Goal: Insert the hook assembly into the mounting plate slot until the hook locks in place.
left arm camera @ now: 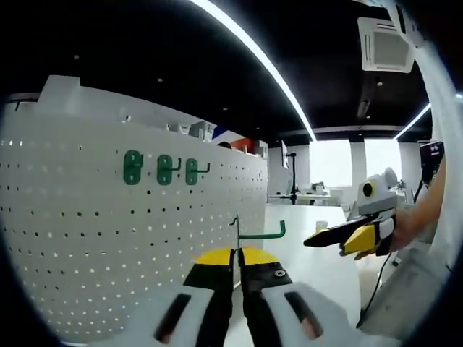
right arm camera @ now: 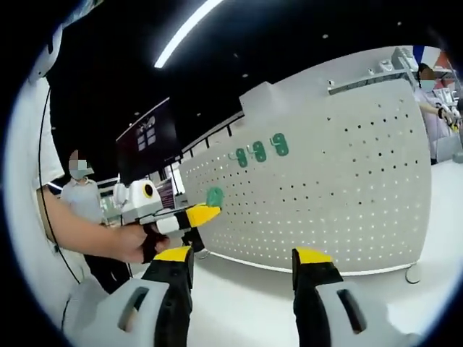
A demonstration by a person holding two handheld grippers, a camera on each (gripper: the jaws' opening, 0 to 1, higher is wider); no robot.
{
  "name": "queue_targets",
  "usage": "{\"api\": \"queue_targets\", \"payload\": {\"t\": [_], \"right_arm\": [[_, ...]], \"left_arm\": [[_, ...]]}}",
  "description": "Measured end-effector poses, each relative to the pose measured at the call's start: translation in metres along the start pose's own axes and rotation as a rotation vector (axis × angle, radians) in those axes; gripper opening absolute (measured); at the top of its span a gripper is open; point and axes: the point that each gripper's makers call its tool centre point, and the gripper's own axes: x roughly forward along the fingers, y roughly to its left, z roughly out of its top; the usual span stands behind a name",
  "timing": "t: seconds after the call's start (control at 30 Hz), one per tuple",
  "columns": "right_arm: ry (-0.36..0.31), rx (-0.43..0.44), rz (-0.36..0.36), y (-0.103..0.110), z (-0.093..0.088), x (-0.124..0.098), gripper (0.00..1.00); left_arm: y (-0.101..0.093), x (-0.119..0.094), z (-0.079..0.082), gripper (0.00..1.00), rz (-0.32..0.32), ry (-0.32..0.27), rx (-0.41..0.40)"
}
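Your left gripper [left arm camera: 237,259] has its yellow-tipped jaws pressed together on the green L-shaped metal hook [left arm camera: 262,233], whose arm juts out just off the white perforated mounting panel [left arm camera: 87,238], below and to the right of the hooks already hung there. Three green plastic-backed hooks [left arm camera: 163,168] sit in a row on that panel — count them in either view. The left gripper view gives you the held hook's thin shaft and upturned tip; the right gripper view shows it as a green backplate [right arm camera: 215,196] at the end of the left gripper, seen from the side with your hand [right arm camera: 134,242] around its grip. Whether its pegs touch the panel's holes is too small to tell. Your right gripper [right arm camera: 244,264] hangs with jaws spread wide, nothing between them — it also shows off to the panel's right [left arm camera: 354,236] in the left gripper view. Two people stand at the panel's far ends, cut off at the edges.
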Motion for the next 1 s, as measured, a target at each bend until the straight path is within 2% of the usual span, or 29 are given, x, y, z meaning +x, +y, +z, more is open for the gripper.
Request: {"api": "queue_targets", "payload": {"t": [0.23,0.5,0.67,1.0], "right_arm": [[-0.045,-0.009,0.046,0.016,0.013,0.022,0.42],[-0.071,-0.006,0.070,0.024,0.022,0.042,0.39],[-0.096,-0.008,0.081,0.027,0.030,0.051,0.32],[-0.098,-0.006,0.087,0.032,0.031,0.068,0.23]], "left_arm": [[-0.001,0.000,0.001,0.02,0.002,0.000,-0.004],[-0.005,0.002,0.003,0.02,0.003,-0.004,-0.006],[-0.005,0.003,0.003,0.02,0.001,-0.003,-0.002],[-0.006,0.004,0.004,0.02,0.002,-0.008,-0.003]]}}
